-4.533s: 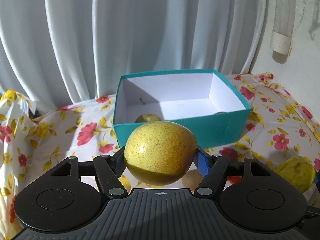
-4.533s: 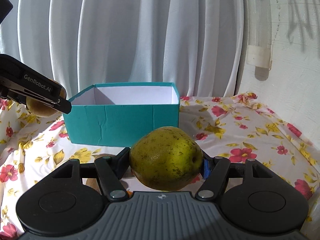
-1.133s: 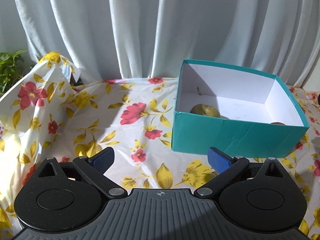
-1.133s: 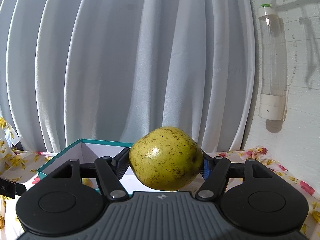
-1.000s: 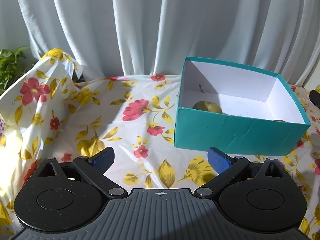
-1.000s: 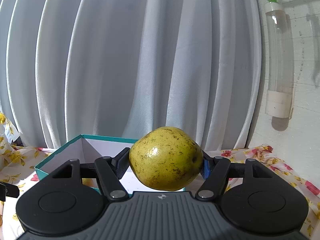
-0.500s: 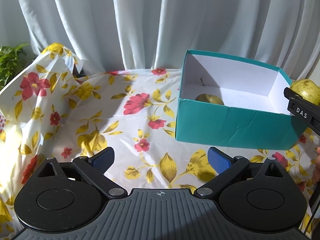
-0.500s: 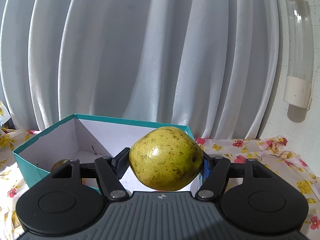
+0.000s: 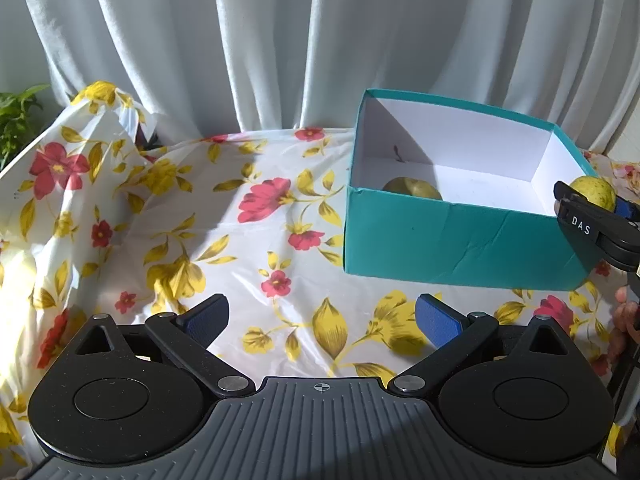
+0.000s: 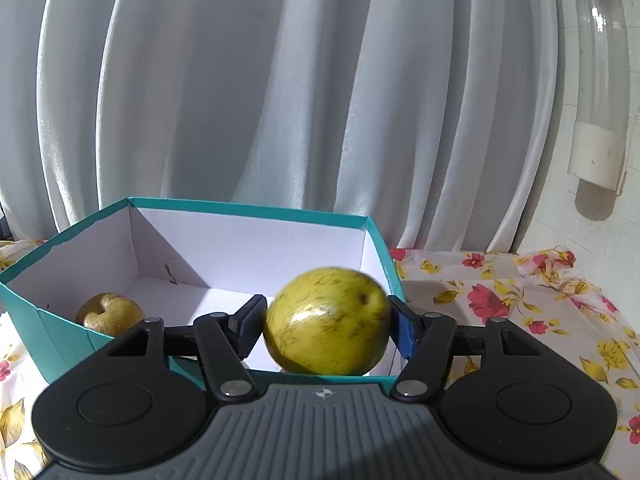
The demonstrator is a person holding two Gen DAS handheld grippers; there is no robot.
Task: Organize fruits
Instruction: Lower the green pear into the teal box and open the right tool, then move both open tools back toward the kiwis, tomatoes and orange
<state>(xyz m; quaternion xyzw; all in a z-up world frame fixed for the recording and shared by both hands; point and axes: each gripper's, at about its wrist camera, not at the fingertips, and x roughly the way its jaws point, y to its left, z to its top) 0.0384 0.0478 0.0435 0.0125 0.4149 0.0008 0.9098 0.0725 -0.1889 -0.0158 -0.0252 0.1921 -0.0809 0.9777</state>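
A teal box [image 9: 460, 240] with white inner walls stands on the floral cloth [image 9: 240, 240], and one yellowish fruit [image 9: 412, 188] lies inside it. My left gripper [image 9: 320, 316] hangs open and empty over the cloth, left of the box. My right gripper [image 10: 326, 328] is over the near right corner of the box [image 10: 248, 210], its jaws closing on a yellow-green fruit [image 10: 326, 320] that looks blurred and turned between the pads. The left wrist view shows that right gripper [image 9: 592, 202] and its fruit [image 9: 592, 190] at the box's right wall. The fruit in the box [image 10: 110, 314] lies at its left.
A white curtain [image 9: 280, 40] hangs behind the table. A green plant [image 9: 16, 120] shows at far left. A clear tube [image 10: 596, 100] is fixed to the wall at right. A hand [image 9: 624, 320] holds the right gripper beside the box.
My right gripper has come down and closer to the box with the fruit. The fruit has turned and blurred between the pads, which stand narrower. The left gripper has not moved.
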